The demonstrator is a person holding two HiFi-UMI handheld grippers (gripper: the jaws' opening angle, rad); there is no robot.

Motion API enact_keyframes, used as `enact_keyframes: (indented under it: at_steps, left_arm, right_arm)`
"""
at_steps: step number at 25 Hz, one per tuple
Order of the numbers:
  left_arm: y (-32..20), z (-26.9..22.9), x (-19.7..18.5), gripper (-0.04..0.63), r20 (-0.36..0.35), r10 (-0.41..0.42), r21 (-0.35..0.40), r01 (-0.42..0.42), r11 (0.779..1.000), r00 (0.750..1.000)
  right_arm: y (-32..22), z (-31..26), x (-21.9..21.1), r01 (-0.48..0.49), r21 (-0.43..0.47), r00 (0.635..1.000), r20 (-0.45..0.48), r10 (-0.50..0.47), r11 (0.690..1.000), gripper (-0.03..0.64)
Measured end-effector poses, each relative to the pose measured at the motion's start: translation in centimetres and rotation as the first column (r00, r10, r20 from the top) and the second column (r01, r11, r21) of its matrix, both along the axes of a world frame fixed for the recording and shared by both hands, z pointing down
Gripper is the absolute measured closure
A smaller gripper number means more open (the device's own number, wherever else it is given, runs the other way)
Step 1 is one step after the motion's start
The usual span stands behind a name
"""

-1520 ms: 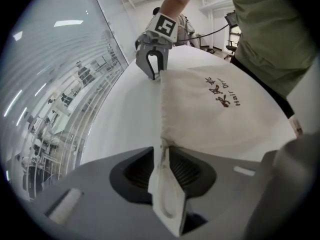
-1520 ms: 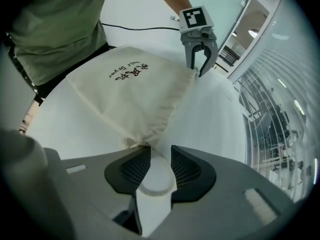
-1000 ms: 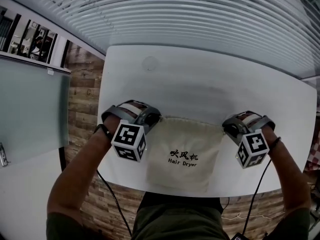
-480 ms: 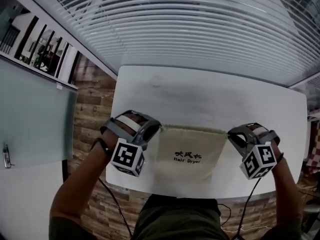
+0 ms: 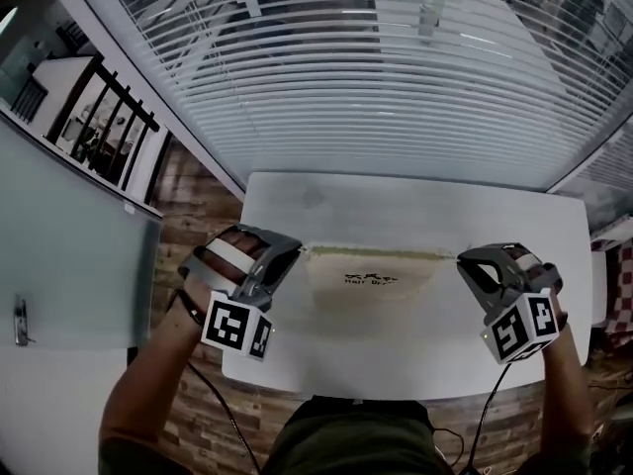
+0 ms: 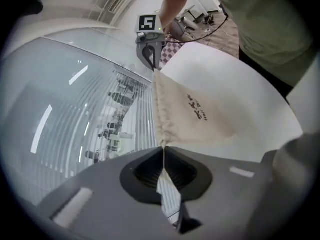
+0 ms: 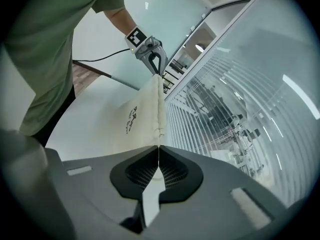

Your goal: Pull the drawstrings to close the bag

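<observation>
The left claw [image 5: 299, 250] is clenched on the left drawstring [image 6: 163, 156] and the right claw [image 5: 461, 258] on the right drawstring [image 7: 158, 156]. The bag [image 5: 371, 283] hangs stretched between the two claws, its puckered top hem taut from tip to tip. It is soft cream cloth with black print. Whether its lower edge touches the counter [image 5: 396, 206] below the claws I cannot tell. The counter is smooth, white and round-cornered, bare beyond the bag. Its far edge, ahead of the claws, runs close to slatted blinds [image 5: 346, 97].
</observation>
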State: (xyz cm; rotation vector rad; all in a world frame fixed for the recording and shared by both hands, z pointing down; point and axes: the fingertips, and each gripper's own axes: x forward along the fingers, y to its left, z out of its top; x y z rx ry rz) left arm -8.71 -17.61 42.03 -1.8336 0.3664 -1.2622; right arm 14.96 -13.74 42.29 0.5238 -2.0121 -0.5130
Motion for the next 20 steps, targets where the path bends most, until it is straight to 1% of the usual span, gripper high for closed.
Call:
enact_keyframes:
  at_steps: [3, 5, 8, 13, 17, 20]
  left_arm:
    - [-0.1, -1.7, -0.1, 0.584, 0.001, 0.016, 0.081, -0.016, 0.997, 1.000]
    - [0.0, -3.0, -0.1, 0.584, -0.012, 0.026, 0.138, -0.024, 0.990, 1.000]
    - [-0.4, -4.5, -0.3, 0.584, -0.026, 0.015, 0.200, -0.009, 0.980, 1.000]
    - [-0.9, -5.4, -1.6, 0.586, -0.030, -0.009, 0.200, 0.015, 0.980, 1.000]
    - [-0.9, -7.0, -2.5, 0.586, -0.041, -0.002, 0.237, 0.011, 0.971, 0.999]
    - [-0.9, -7.8, -3.7, 0.586, -0.053, -0.013, 0.242, 0.026, 0.970, 0.999]
  right_arm:
    - [-0.1, -2.0, -0.2, -0.025, 0.017, 0.999, 0.043, 0.024, 1.000, 0.601]
    - [-0.3, -3.4, -0.4, -0.049, 0.020, 0.995, 0.086, 0.047, 0.999, 0.601]
    - [-0.9, -5.4, -1.1, -0.074, 0.038, 0.988, 0.139, 0.068, 0.997, 0.601]
    - [-1.4, -6.7, -1.1, -0.078, 0.108, 0.993, 0.098, 0.067, 0.991, 0.601]
    - [-1.6, -7.8, -1.1, -0.088, 0.171, 0.994, 0.075, 0.076, 0.981, 0.603]
    - [-1.5, -8.4, -1.0, -0.097, 0.207, 0.995, 0.051, 0.088, 0.974, 0.603]
